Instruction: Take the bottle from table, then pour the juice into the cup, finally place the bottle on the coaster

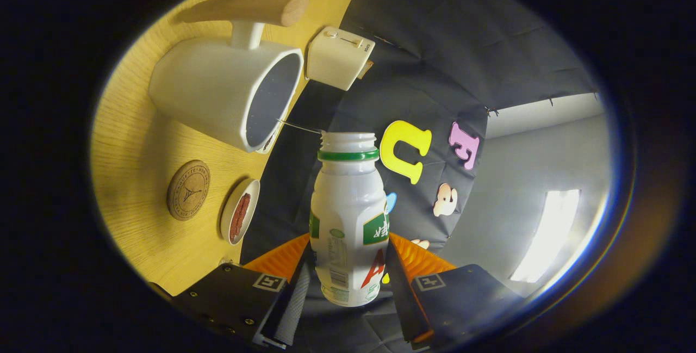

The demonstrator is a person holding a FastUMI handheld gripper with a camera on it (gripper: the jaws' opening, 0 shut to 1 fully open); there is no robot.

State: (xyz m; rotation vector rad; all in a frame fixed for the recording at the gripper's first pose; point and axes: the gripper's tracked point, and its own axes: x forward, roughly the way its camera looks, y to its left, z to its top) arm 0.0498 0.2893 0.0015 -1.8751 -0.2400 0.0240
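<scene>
White plastic bottle (348,222) is sitting low in the centre of the frame, between the two fingers of the tool (348,282), which are grasping it on both sides. Its mouth is open, and the view is rolling toward the white cup (223,92) at the upper left, just beyond the mouth. To pour well, I think the mouth should be going over the cup's rim before tipping further. Farther left on the wooden desk (136,146) the round coaster (188,190) is waiting, beside a small dish (240,218).
</scene>
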